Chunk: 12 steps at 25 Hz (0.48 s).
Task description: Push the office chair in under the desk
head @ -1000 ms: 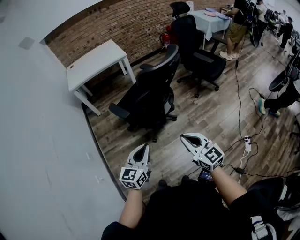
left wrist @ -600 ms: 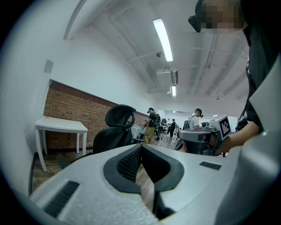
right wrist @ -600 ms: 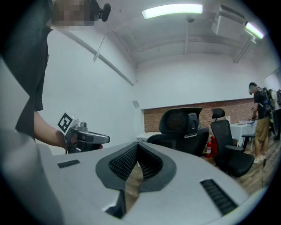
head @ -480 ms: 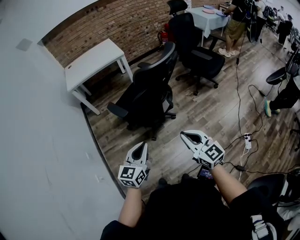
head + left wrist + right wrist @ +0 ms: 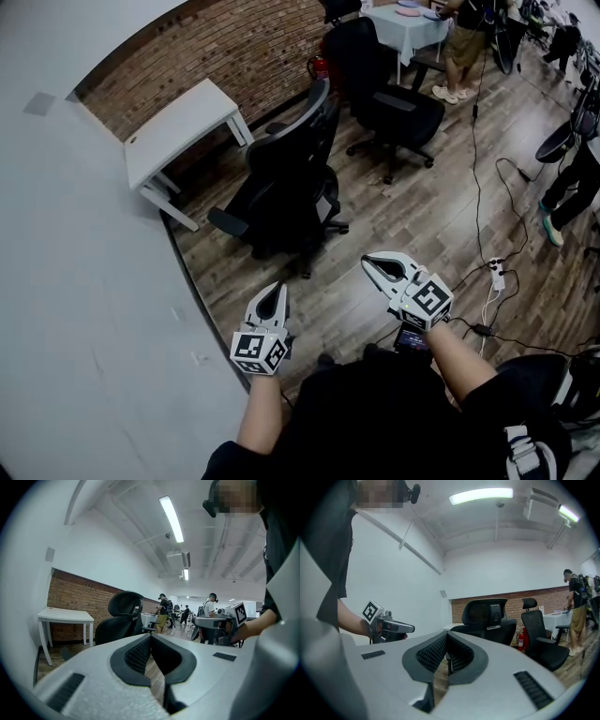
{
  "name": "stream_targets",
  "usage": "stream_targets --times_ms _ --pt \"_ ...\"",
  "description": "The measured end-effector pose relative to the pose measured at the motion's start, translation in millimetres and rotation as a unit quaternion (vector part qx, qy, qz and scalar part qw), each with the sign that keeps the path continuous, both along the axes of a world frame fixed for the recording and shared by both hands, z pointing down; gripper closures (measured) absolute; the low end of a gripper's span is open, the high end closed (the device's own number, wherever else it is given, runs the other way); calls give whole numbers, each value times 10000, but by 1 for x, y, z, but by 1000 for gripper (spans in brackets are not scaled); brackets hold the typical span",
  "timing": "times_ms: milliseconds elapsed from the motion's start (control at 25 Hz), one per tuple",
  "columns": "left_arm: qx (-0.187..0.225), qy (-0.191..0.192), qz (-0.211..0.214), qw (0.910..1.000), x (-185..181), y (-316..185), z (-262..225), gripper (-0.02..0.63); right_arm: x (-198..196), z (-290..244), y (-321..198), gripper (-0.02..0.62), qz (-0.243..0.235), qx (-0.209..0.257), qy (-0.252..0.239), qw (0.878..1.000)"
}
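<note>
On wood-plank floor (image 5: 412,220) | black padded office chair (image 5: 286,183) near white desk (image 5: 173,131) | left gripper (image 5: 277,287), right gripper (image 5: 368,263): ribbed fingers (image 5: 137,654) pressed together

No word, number or brand name can be read anywhere; the only signs are the black-and-white square markers on the cubes of the left gripper (image 5: 277,289) and the right gripper (image 5: 367,263), low in the middle of the head view.
</note>
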<state>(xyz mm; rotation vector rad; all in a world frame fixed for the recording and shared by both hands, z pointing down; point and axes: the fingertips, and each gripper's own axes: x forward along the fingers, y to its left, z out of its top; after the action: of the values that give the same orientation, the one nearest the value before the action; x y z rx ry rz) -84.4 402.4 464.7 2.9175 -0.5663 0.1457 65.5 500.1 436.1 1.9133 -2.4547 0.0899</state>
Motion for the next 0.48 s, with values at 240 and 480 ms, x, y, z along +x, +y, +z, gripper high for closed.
stream_targets --times_ms 240,480 --pt "6 -134 -109 9999 17 9 4 591 30 4 11 589 -33 5 15 10000" --pt "59 -331 -213 9992 25 12 9 591 54 11 23 589 -18 -19 -65 10000"
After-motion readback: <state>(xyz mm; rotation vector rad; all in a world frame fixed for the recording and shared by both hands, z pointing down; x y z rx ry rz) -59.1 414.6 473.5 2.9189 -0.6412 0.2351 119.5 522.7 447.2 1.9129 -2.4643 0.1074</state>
